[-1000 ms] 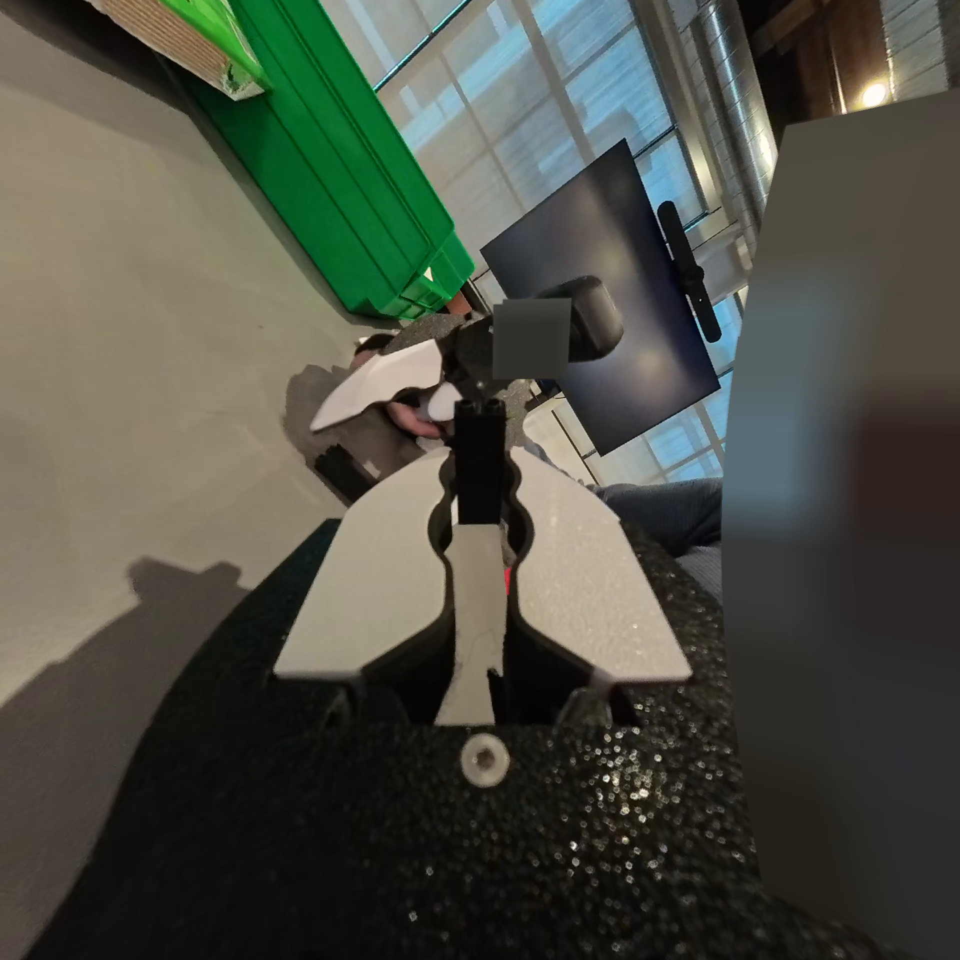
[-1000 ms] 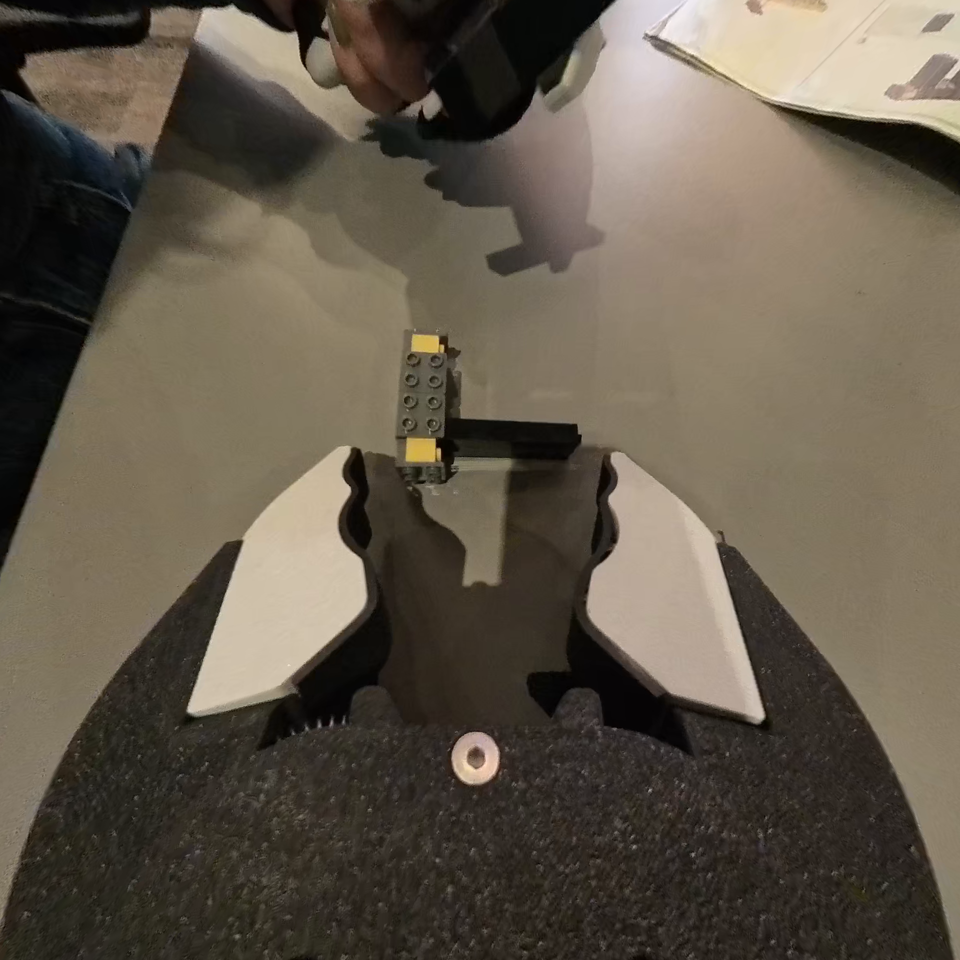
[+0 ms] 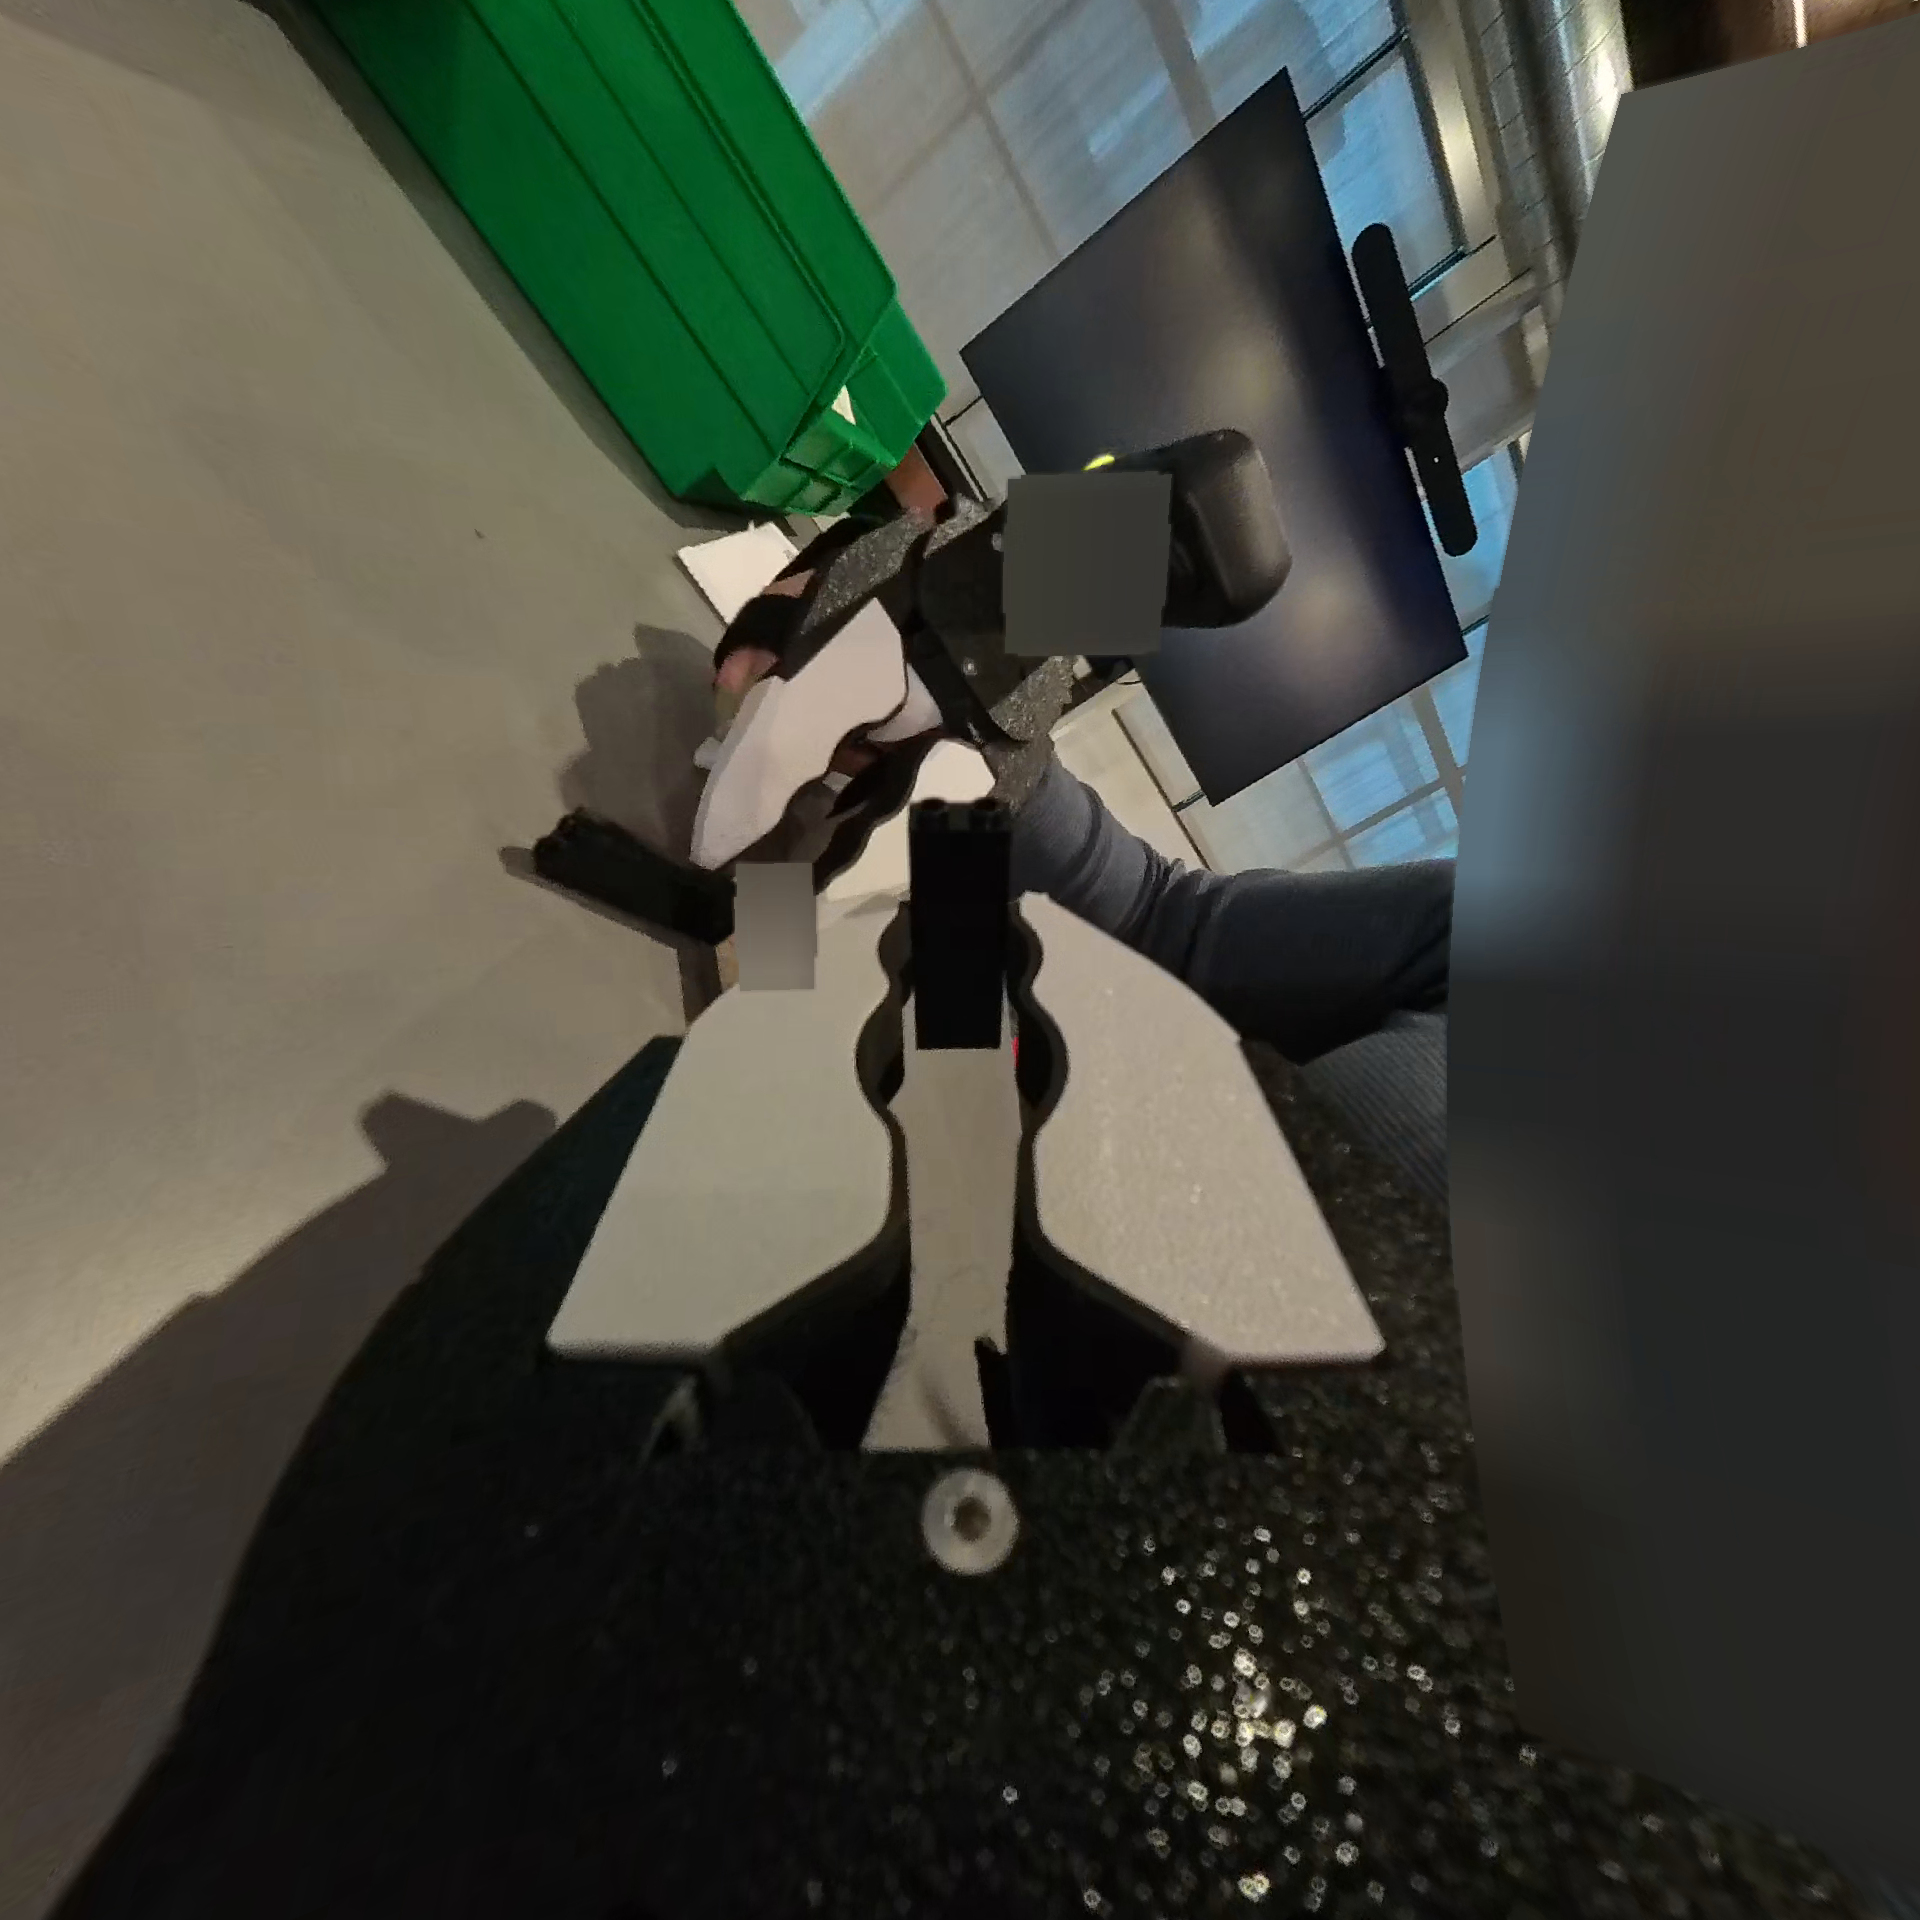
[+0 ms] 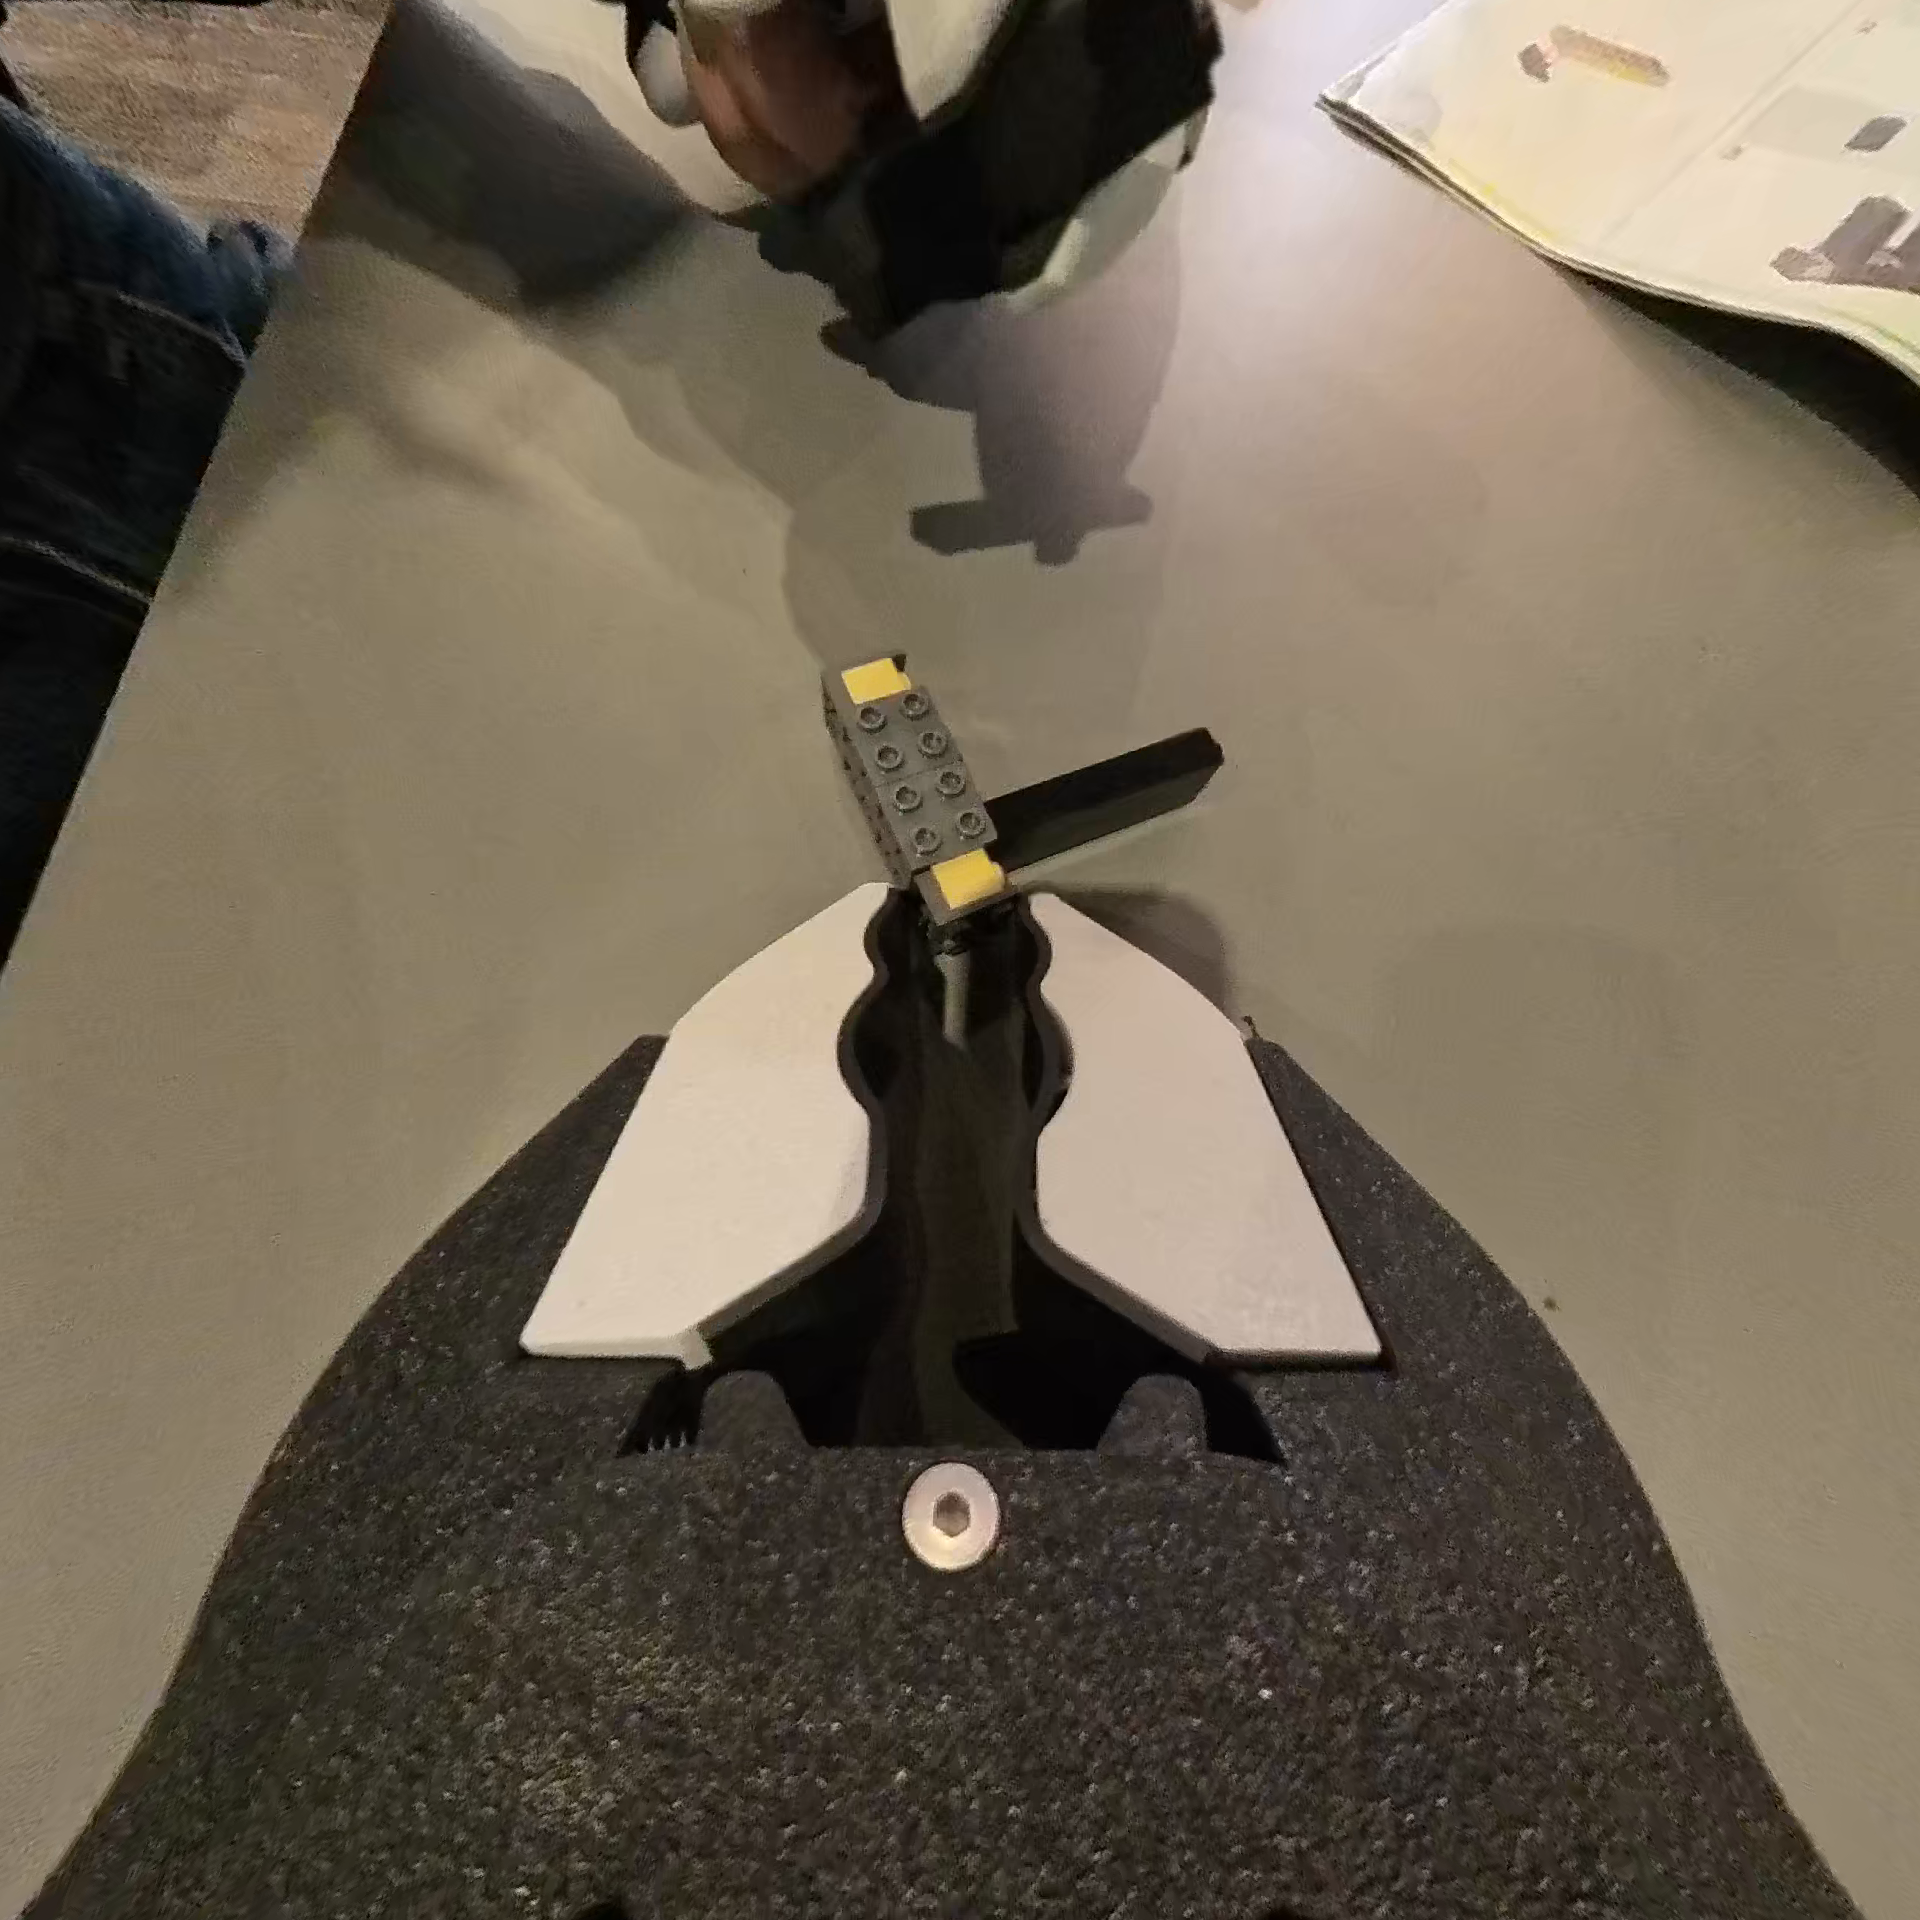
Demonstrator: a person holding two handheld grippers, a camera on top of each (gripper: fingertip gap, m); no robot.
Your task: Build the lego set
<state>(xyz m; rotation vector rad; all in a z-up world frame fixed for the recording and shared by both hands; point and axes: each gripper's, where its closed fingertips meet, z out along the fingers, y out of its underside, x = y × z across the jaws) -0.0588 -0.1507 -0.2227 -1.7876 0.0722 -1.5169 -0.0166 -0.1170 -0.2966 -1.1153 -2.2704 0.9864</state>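
- Left gripper (image 3: 958, 940) pinching a tall black brick (image 3: 958, 925) between its white fingers (image 3: 1148, 1132), studs pointing away from the camera, brick standing out beyond the fingertips.
- Just past that, on the grey table (image 3: 260, 675), a long black piece (image 3: 634, 883) lying flat, part of the small build, partly covered by a blurred patch.
- Above it, the right gripper (image 3: 800, 790), white fingers aimed down at the build.
- Behind, a sleeve (image 3: 1164, 894), a green crate (image 3: 665, 239) along the table edge, a dark screen (image 3: 1226, 416) and windows.
- Right gripper (image 4: 956, 914) closed around the near end of the small build (image 4: 925, 779); whether the pads actually press it cannot be told, since the contact sits under the near yellow tile.
- Build lifted at a tilt off the table (image 4: 468, 831): grey studded plate with a yellow tile at each end, black bar (image 4: 1107, 795) sticking out to the right.
- Farther on, a blurred shadow on the tabletop, then the left gripper (image 4: 966, 187) with a hand (image 4: 769, 114) behind it near the far edge, blurred.
- Far right corner, an open instruction booklet (image 4: 1683, 156) lying flat.
- Far left, a leg in blue jeans (image 4: 94, 395) beside the table.
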